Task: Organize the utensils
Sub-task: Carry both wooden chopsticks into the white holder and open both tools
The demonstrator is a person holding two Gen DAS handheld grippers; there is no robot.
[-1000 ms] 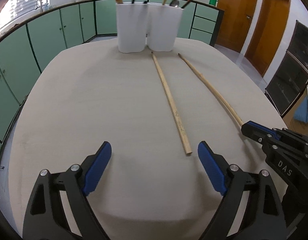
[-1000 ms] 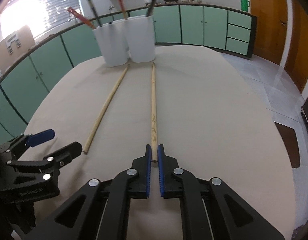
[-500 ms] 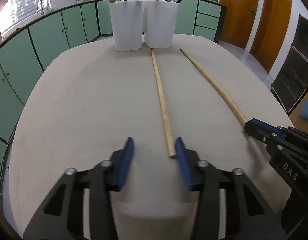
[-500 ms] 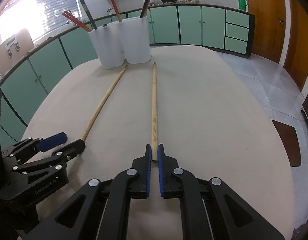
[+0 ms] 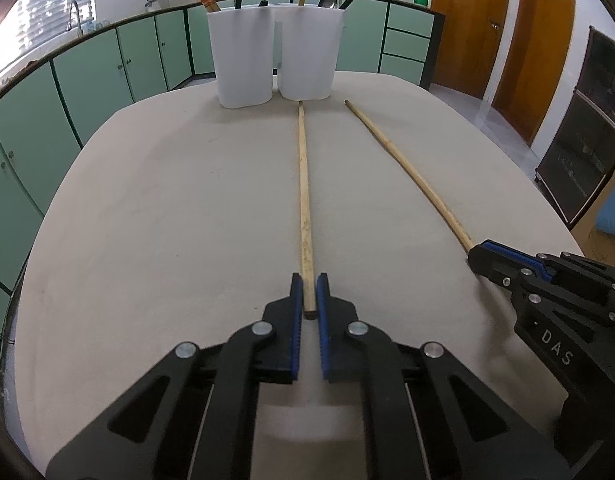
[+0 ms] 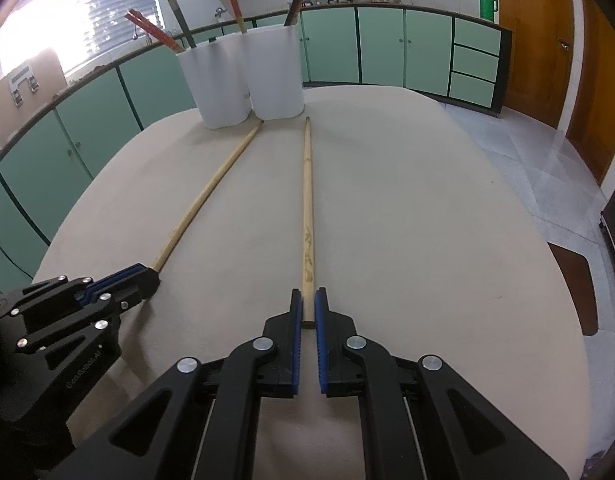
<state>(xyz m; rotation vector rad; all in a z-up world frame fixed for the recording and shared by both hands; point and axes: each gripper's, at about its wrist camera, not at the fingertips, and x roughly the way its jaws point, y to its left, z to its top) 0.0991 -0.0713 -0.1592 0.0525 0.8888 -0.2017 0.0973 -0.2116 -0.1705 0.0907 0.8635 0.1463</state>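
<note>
Two long wooden chopsticks lie on the beige table, pointing at two white holders at the far edge. My left gripper is shut on the near end of the left chopstick. My right gripper is shut on the near end of the right chopstick. Each gripper also shows in the other's view: the right gripper on the right chopstick, the left gripper on the left chopstick. Both chopsticks rest on the table.
The white holders stand side by side and hold several red, black and wooden utensils. The table's rounded edge drops off to green cabinets on the left. Wooden doors stand at the right.
My left gripper moved right onto the left chopstick's end and closed from wide open to shut on it. The right gripper stayed shut on its chopstick.
</note>
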